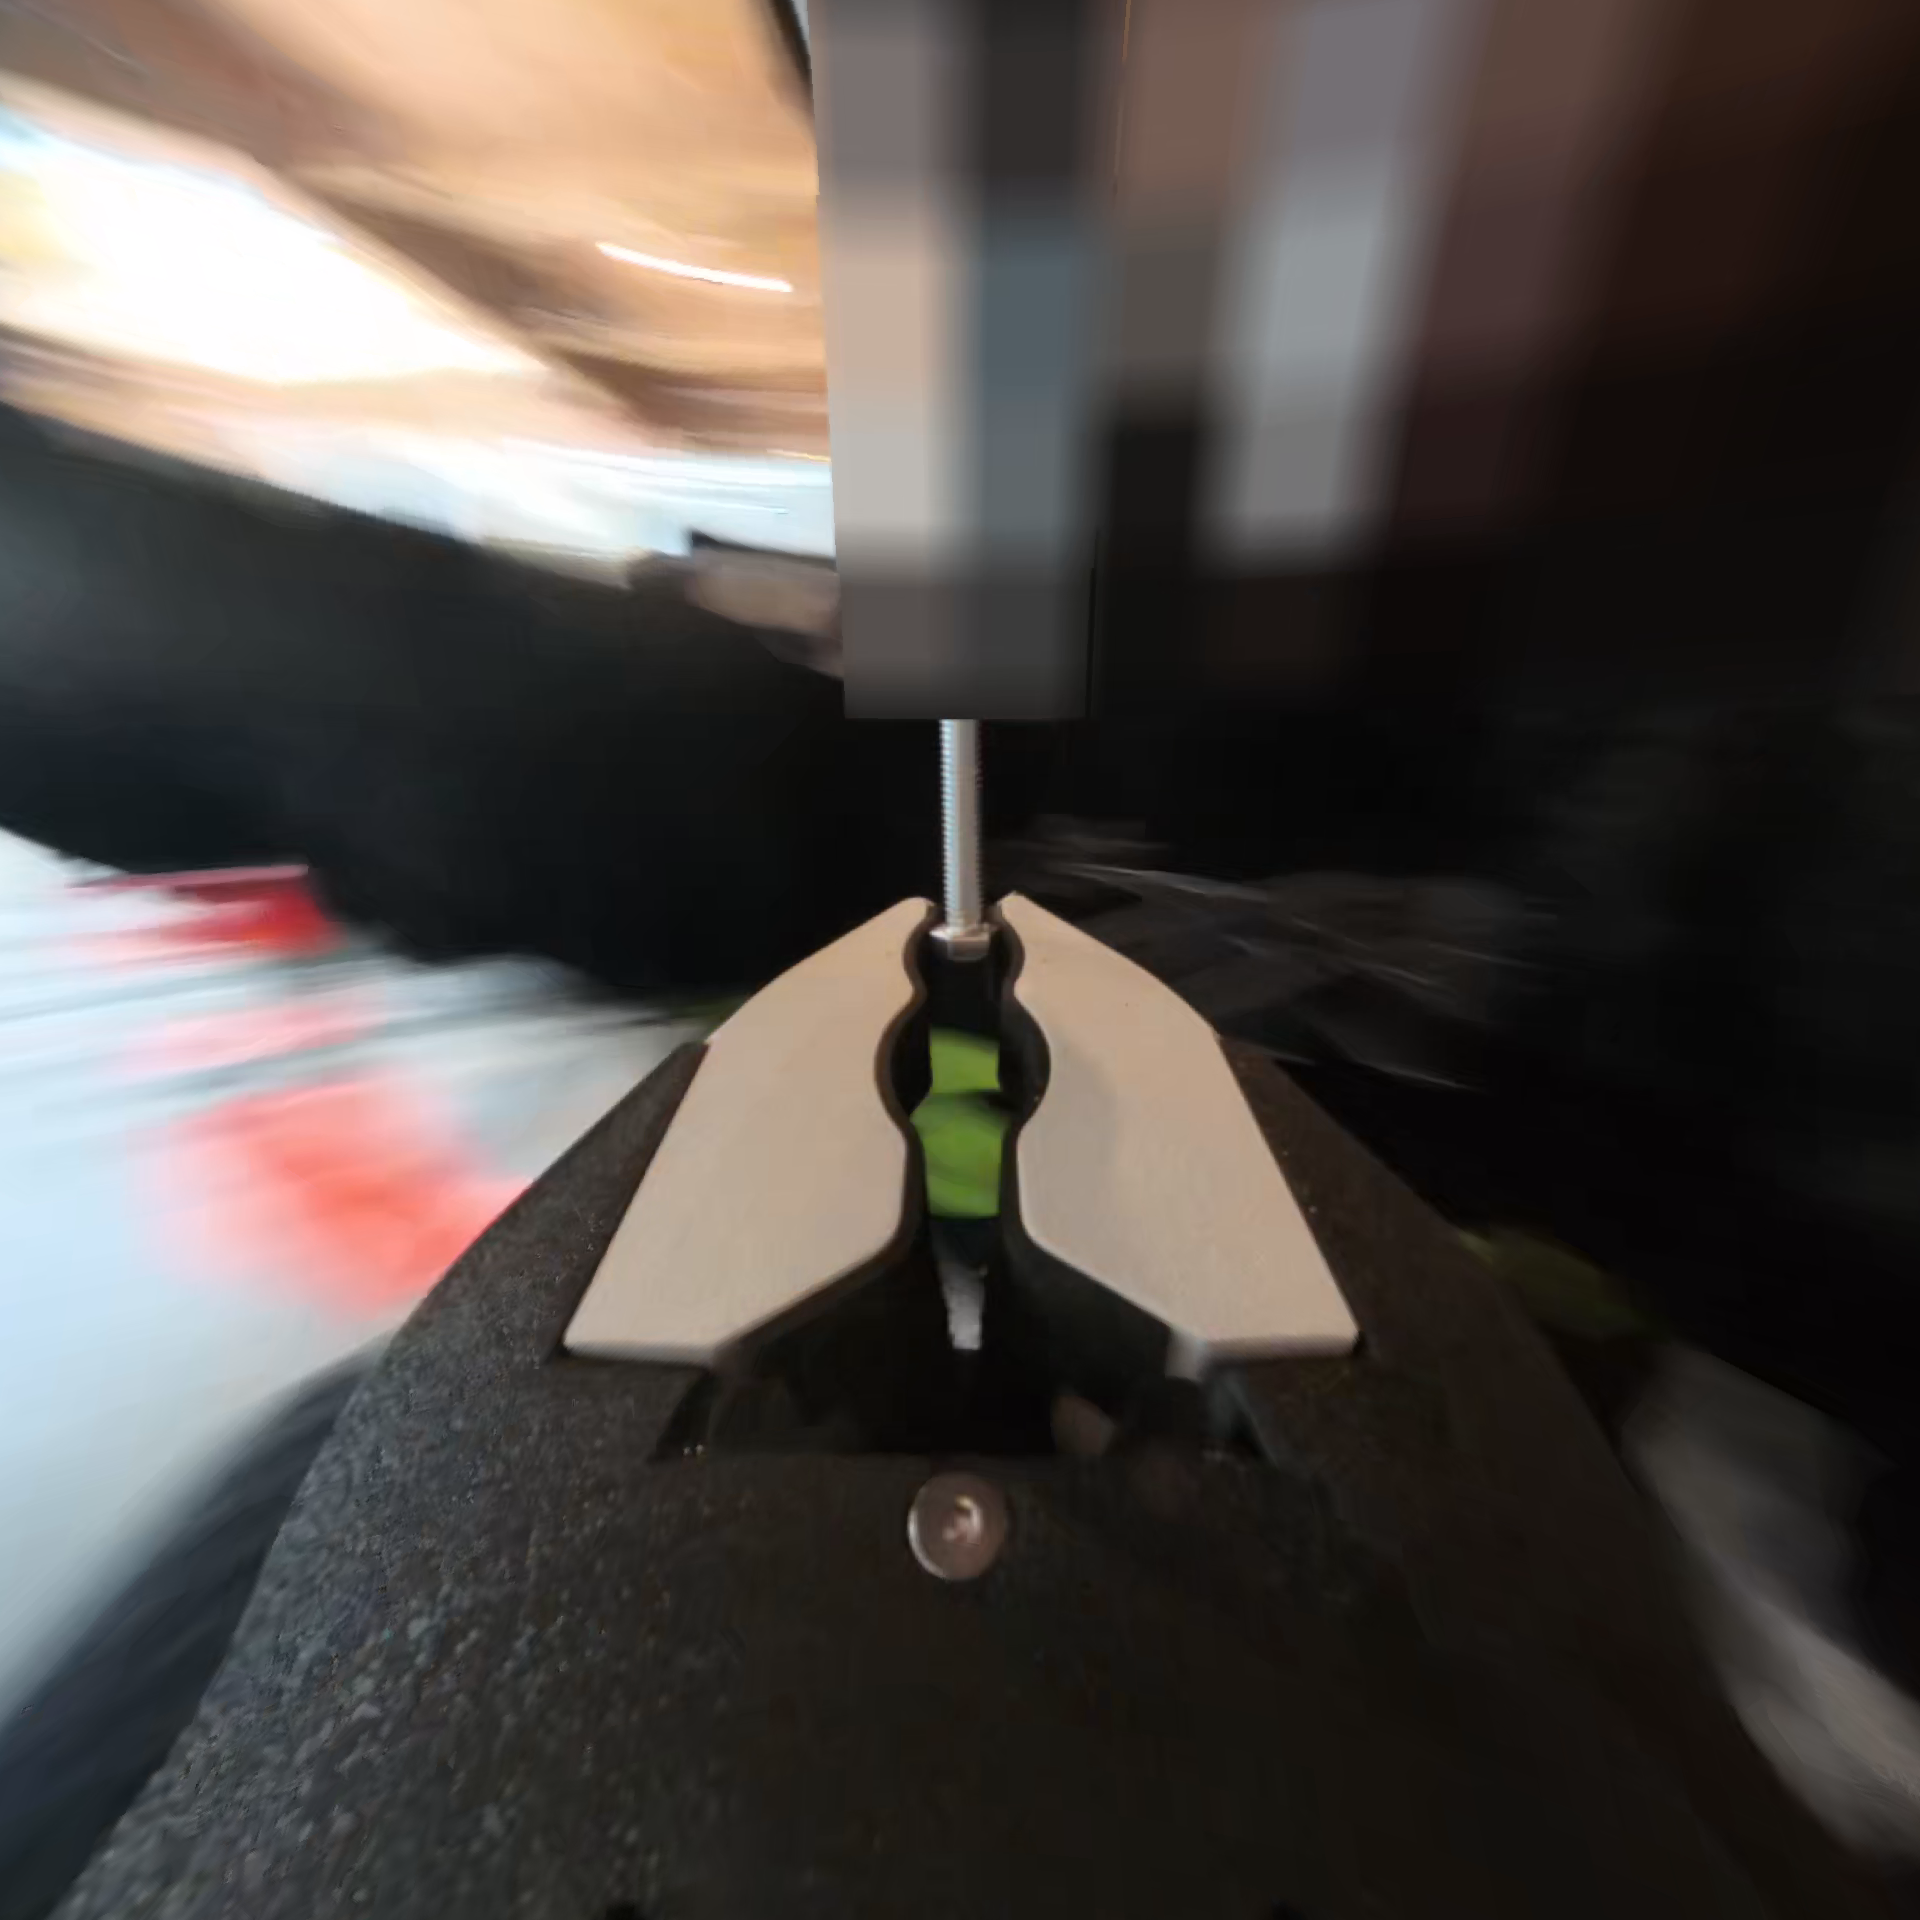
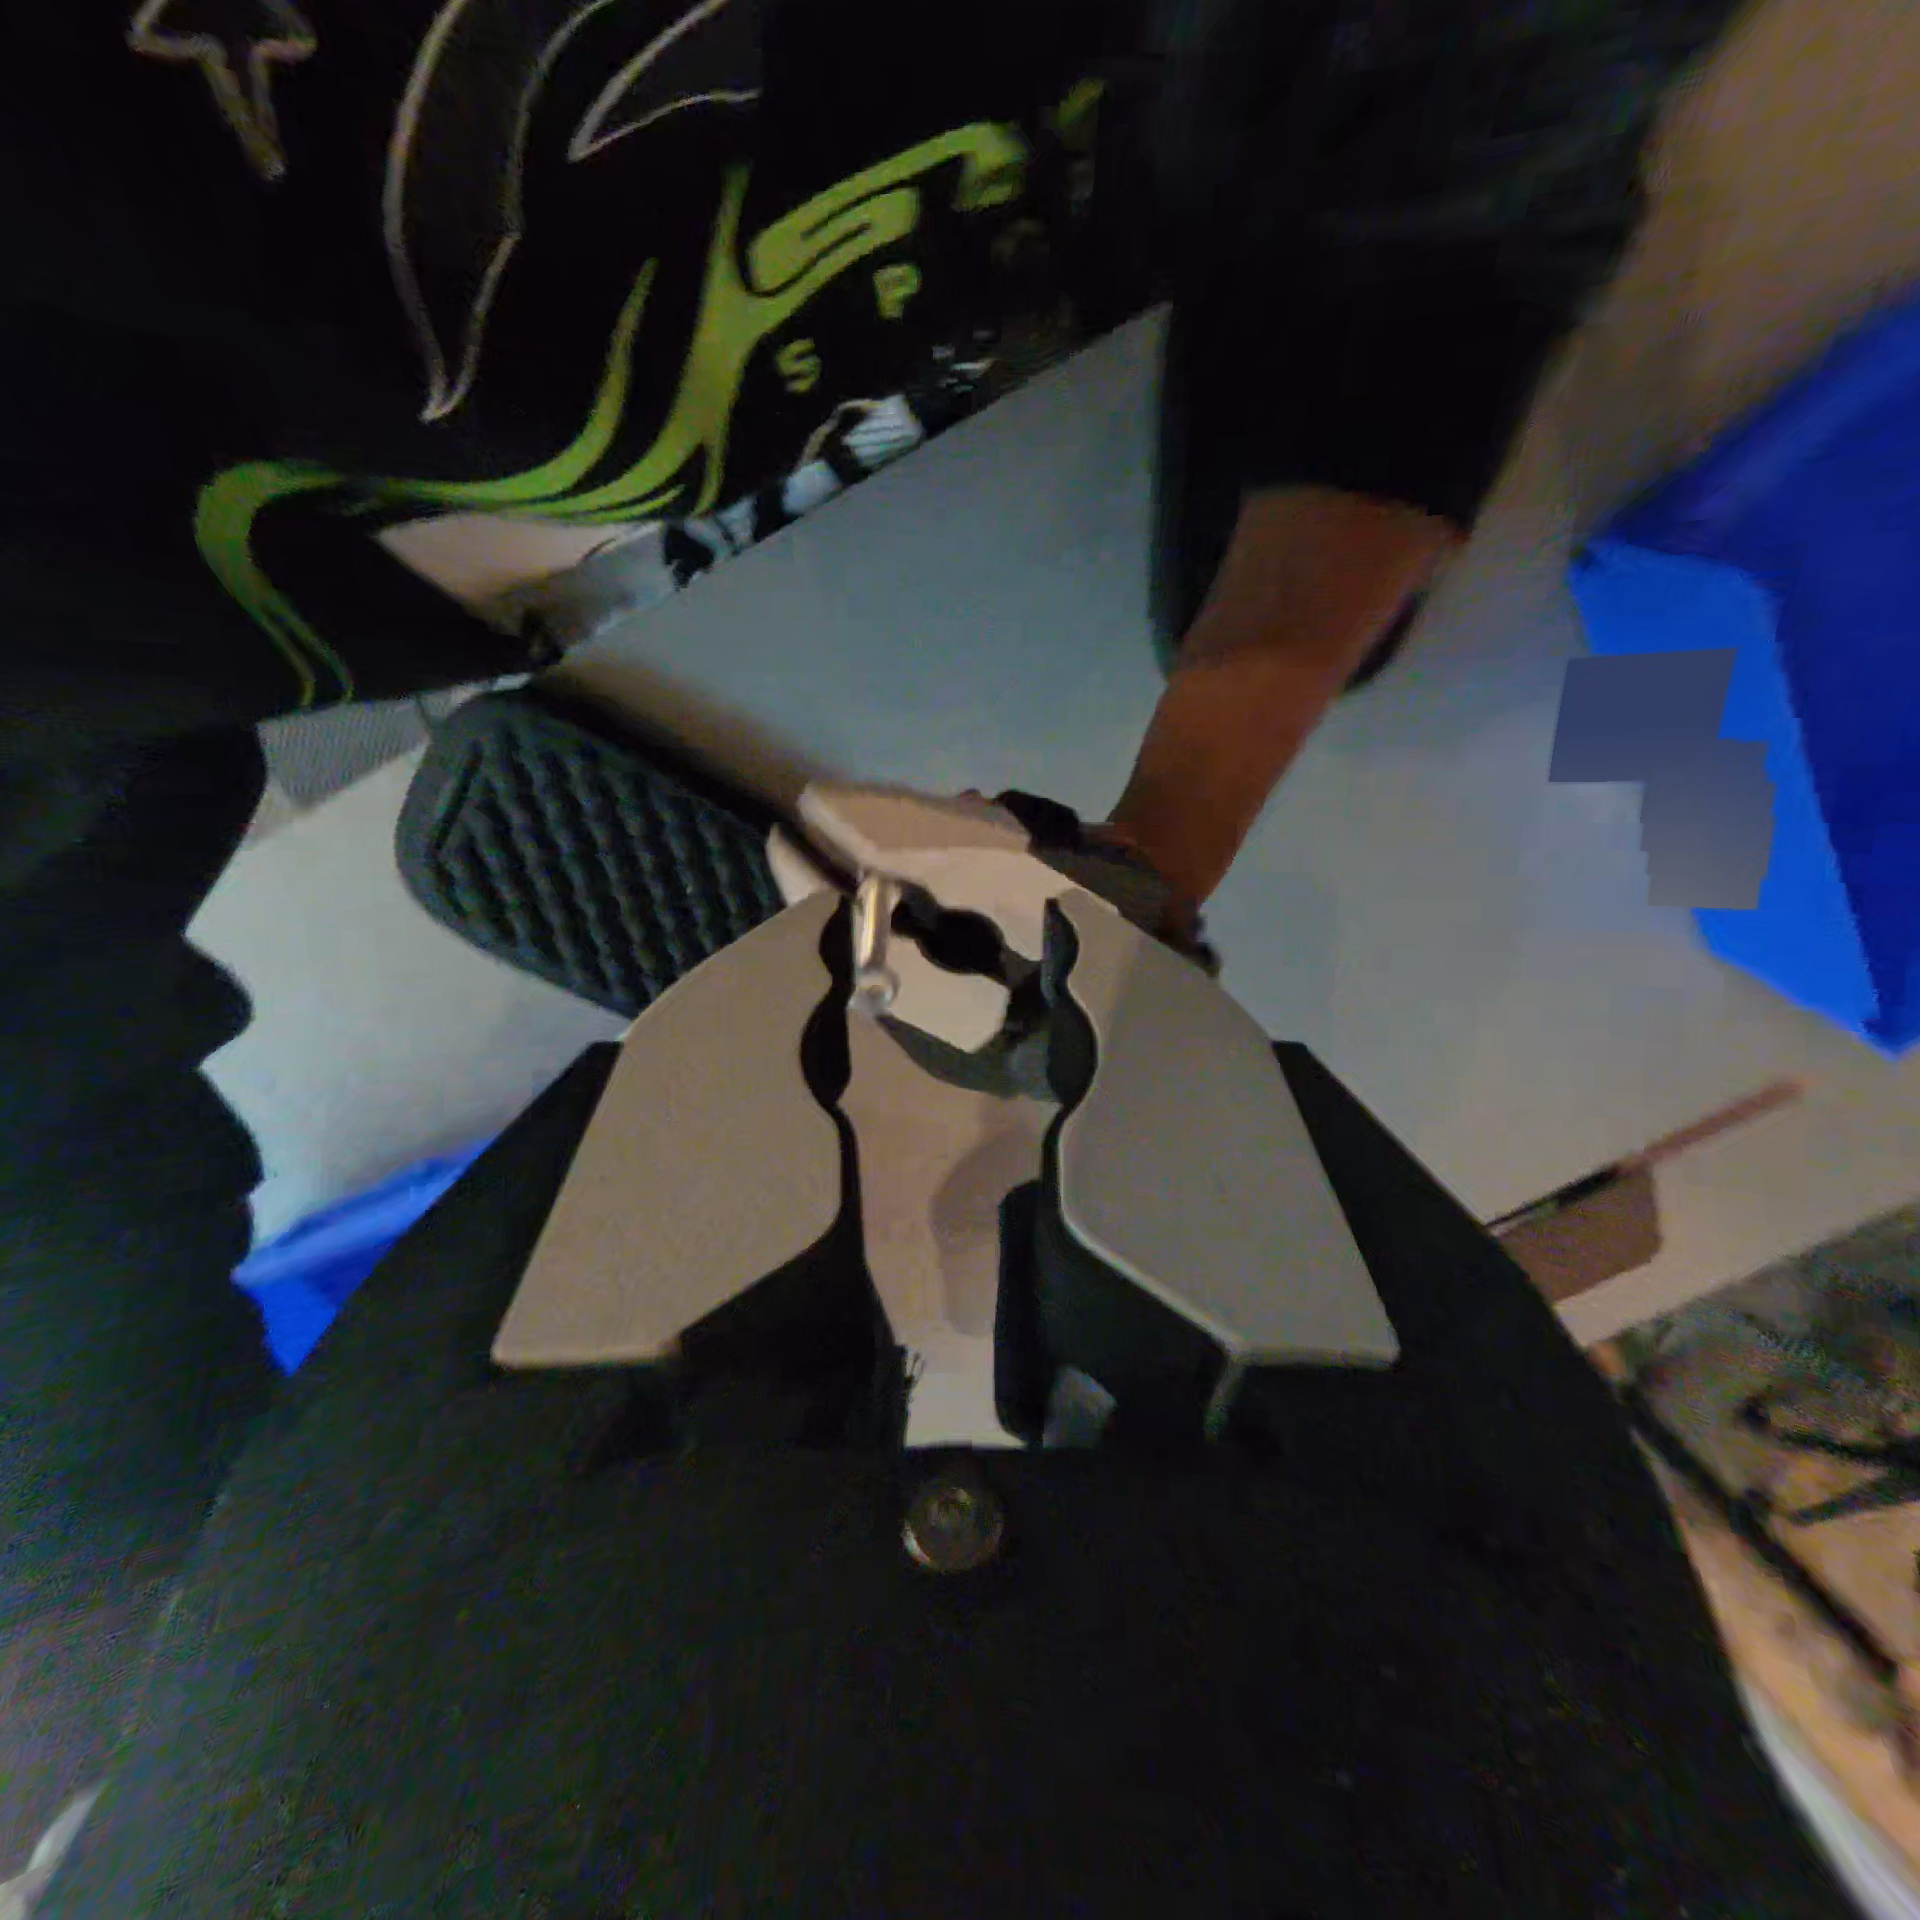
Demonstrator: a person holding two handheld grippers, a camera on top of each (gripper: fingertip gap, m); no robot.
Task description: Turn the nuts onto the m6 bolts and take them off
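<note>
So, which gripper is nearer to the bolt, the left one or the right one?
Left. The left gripper has its fingers closed on the bolt at its head end. The right gripper is open; the bolt's far end sits between its fingers.

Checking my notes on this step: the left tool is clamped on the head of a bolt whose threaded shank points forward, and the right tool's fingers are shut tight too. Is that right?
Not quite. The left tool does grip the bolt at its head end, shank pointing forward, as the left wrist view shows. But the right tool stands open: the right wrist view shows a wide gap between its fingers.
</note>
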